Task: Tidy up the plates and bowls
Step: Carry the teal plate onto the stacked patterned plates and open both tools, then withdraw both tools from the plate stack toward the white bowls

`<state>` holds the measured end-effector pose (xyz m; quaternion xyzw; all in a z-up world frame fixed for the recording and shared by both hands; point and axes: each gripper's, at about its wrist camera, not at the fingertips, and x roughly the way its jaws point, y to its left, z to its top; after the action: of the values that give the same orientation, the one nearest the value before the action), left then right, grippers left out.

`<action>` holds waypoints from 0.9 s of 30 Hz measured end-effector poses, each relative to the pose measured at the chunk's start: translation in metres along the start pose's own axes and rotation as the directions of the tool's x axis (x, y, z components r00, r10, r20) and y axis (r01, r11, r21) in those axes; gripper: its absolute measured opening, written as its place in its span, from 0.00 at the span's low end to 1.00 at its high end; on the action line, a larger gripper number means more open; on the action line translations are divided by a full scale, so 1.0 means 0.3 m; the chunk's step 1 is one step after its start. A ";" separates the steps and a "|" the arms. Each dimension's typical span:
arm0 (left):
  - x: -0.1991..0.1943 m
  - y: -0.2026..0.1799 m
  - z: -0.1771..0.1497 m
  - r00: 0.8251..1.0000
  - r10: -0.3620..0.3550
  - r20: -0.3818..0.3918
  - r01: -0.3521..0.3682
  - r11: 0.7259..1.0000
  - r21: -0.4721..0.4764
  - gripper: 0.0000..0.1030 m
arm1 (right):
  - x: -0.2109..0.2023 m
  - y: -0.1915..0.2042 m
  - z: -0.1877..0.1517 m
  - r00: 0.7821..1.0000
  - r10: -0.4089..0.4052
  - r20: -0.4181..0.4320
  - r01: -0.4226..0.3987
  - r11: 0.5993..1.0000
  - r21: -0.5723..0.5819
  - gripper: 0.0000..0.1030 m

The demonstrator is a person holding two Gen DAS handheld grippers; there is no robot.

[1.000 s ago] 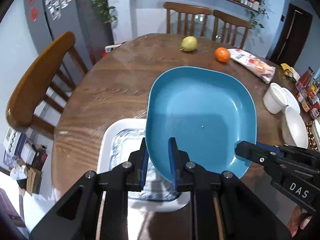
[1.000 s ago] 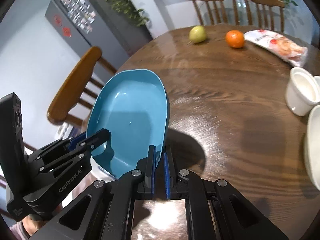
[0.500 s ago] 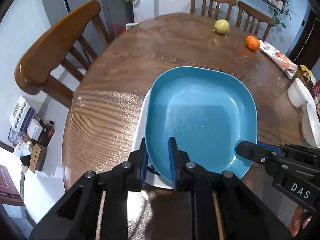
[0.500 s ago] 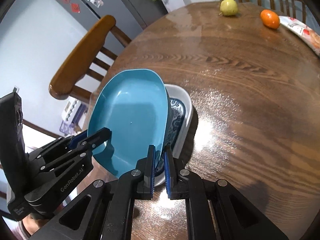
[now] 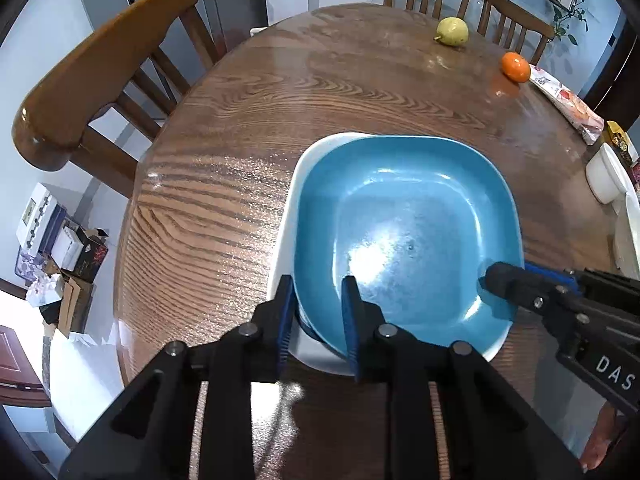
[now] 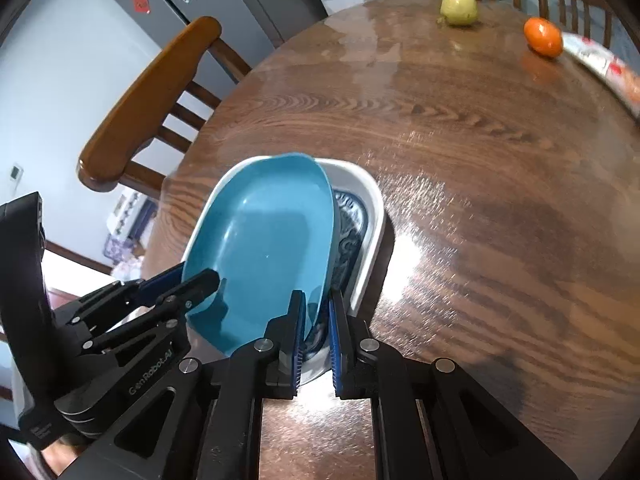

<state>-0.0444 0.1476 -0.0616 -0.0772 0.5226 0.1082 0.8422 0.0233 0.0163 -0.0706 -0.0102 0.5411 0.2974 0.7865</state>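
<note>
A blue square plate lies tilted in a white plate with a blue pattern near the table's front left edge. My left gripper is shut on the blue plate's near rim. My right gripper comes in from the right, and its jaws straddle the right rim. In the right wrist view the blue plate leans over the white plate. The right gripper has a gap either side of the rim. The left gripper holds the far rim.
A pear, an orange and a snack packet lie at the table's far side. White bowls stand at the right edge. Wooden chairs surround the round wooden table.
Both grippers carried the blue plate left and down onto the white patterned plate. The right gripper's jaws have opened a little around the rim.
</note>
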 end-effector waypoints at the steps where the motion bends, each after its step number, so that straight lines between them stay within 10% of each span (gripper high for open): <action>1: -0.002 -0.002 0.001 1.000 -0.006 0.002 0.006 1.000 0.001 0.27 | -0.003 0.005 0.002 1.000 -0.016 0.002 0.016 1.000 -0.014 0.11; 9: -0.048 0.010 0.016 0.998 0.030 0.061 -0.029 0.999 -0.014 0.71 | -0.060 -0.014 0.004 0.996 -0.057 0.072 0.060 0.998 -0.036 0.45; 27: -0.086 -0.033 0.029 0.998 0.008 0.069 -0.006 1.000 -0.019 0.85 | -0.199 -0.169 -0.062 0.990 -0.061 0.127 0.056 0.997 0.045 0.48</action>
<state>-0.0454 0.1375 -0.0346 -0.0795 0.4923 0.1187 0.8586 0.0175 -0.0590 -0.0428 0.0094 0.4951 0.2631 0.8280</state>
